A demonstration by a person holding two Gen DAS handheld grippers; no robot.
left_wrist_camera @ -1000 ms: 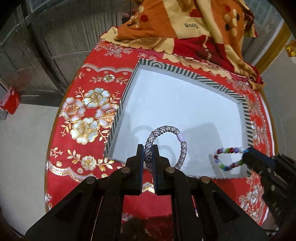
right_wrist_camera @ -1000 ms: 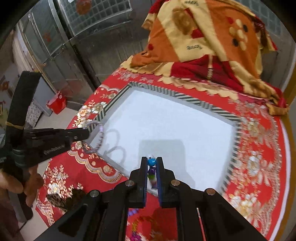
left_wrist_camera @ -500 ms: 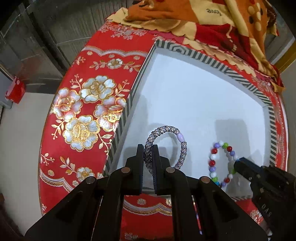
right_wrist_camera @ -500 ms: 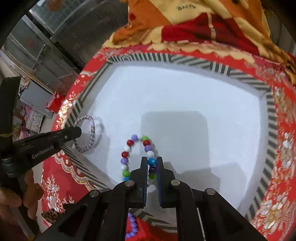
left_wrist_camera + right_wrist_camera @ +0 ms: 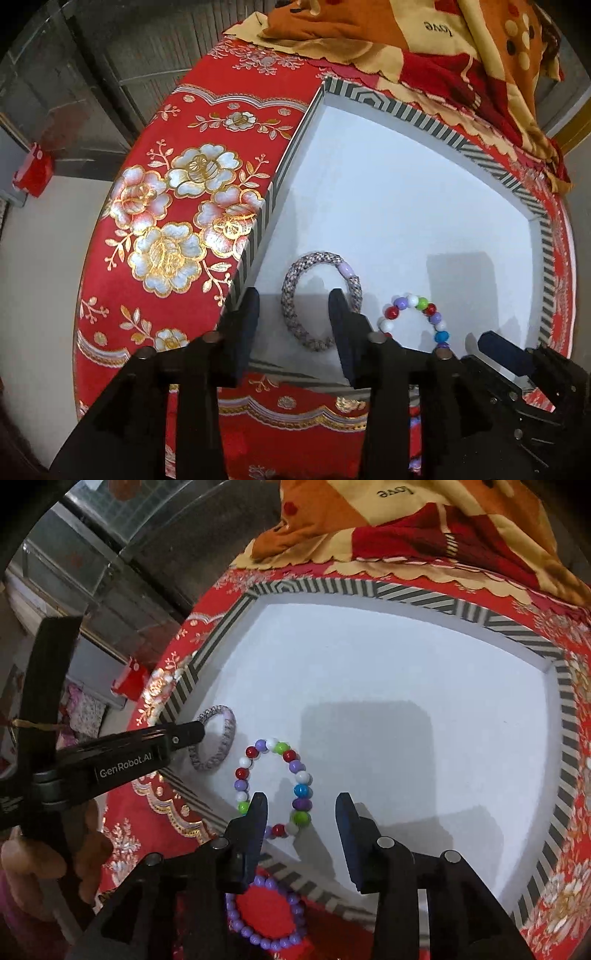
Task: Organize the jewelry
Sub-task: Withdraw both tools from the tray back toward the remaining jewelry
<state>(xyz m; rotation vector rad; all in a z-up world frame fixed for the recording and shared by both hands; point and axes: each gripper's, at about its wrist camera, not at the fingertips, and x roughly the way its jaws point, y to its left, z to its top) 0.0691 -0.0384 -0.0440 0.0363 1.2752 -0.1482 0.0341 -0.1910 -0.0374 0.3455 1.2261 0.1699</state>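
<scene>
The left wrist camera looked down along its spread tongs (image 5: 293, 321) from close over the 7 o'clock corner of the shallow white tray with a striped rim (image 5: 258, 229), facing 12 o'clock toward the orange patterned blanket (image 5: 424, 33). The right wrist camera sat close above the tray's near edge, facing likewise. Both views shared the tray floor, the grey braided bracelet (image 5: 319, 295), the multicoloured bead bracelet (image 5: 275, 784) and the red floral bench cloth (image 5: 162, 229).

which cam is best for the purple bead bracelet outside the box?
Right wrist. The purple bead bracelet lies on the red cloth just outside the striped box, mostly visible below the open right claw. Left wrist catches only a few beads.
</scene>
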